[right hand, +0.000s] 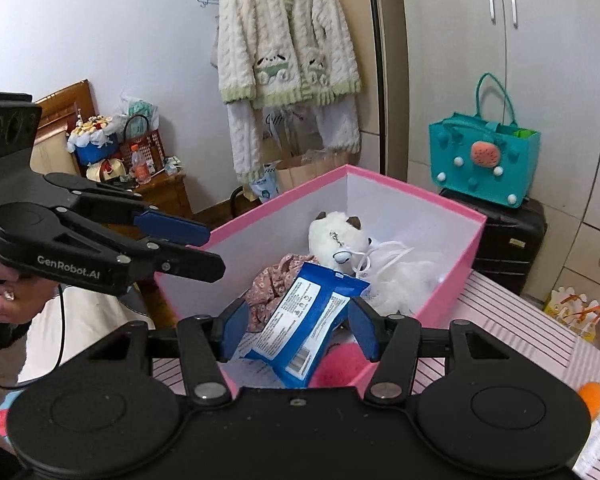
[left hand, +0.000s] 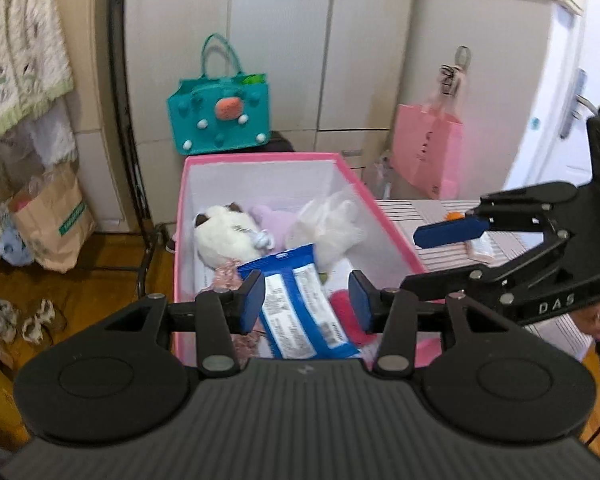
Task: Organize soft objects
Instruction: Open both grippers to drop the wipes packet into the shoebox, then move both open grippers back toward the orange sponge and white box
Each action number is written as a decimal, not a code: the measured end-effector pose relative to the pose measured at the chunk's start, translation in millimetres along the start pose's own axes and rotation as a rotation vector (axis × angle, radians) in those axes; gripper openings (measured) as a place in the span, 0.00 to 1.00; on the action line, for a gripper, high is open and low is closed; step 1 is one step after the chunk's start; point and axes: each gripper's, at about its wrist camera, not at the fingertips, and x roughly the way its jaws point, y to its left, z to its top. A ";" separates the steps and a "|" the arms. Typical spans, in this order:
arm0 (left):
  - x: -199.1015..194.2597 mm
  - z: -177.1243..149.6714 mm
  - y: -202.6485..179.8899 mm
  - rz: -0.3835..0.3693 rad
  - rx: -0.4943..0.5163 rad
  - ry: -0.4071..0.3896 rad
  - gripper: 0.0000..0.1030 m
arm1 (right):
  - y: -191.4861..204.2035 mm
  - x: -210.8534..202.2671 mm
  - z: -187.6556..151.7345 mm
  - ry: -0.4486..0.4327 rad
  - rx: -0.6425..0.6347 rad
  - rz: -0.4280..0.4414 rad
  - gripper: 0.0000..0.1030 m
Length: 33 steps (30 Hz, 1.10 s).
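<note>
A pink box (left hand: 260,157) (right hand: 416,196) holds a white plush cat (left hand: 228,236) (right hand: 336,236), a lilac plush (left hand: 268,216), white fluffy stuff (left hand: 328,228) (right hand: 404,276), a floral cloth (right hand: 276,276) and a red fluffy item (left hand: 342,308) (right hand: 340,364). A blue wipes packet (left hand: 300,308) (right hand: 308,320) lies loose on top of them. My left gripper (left hand: 306,300) (right hand: 214,252) hovers open over the box's near end, with the packet below its fingers and not gripped. My right gripper (right hand: 300,328) (left hand: 414,258) is open too, over the box's right edge.
The box stands beside a pink striped surface (left hand: 404,212) (right hand: 520,320) with an orange item (right hand: 592,398). Behind are a teal bag (left hand: 220,120) (right hand: 484,160) on a black suitcase (right hand: 508,240), a pink paper bag (left hand: 428,148), cupboards and a hanging cardigan (right hand: 288,40).
</note>
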 end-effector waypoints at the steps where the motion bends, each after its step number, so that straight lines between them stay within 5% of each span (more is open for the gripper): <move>1: -5.8 -0.8 -6.8 0.004 0.017 -0.009 0.44 | 1.6 -7.4 -0.8 -0.003 -0.003 0.000 0.59; 6: -32.7 -5.3 -34.1 -0.017 0.084 -0.024 0.47 | 14.1 -44.7 -9.7 -0.019 -0.027 -0.009 0.59; 15: -53.8 -18.4 -77.8 -0.145 0.161 0.075 0.48 | 31.2 -105.7 -45.0 -0.003 -0.044 -0.054 0.60; 33: -4.0 -38.9 -161.4 -0.282 0.295 0.244 0.50 | -14.2 -147.1 -129.0 0.036 0.058 -0.139 0.63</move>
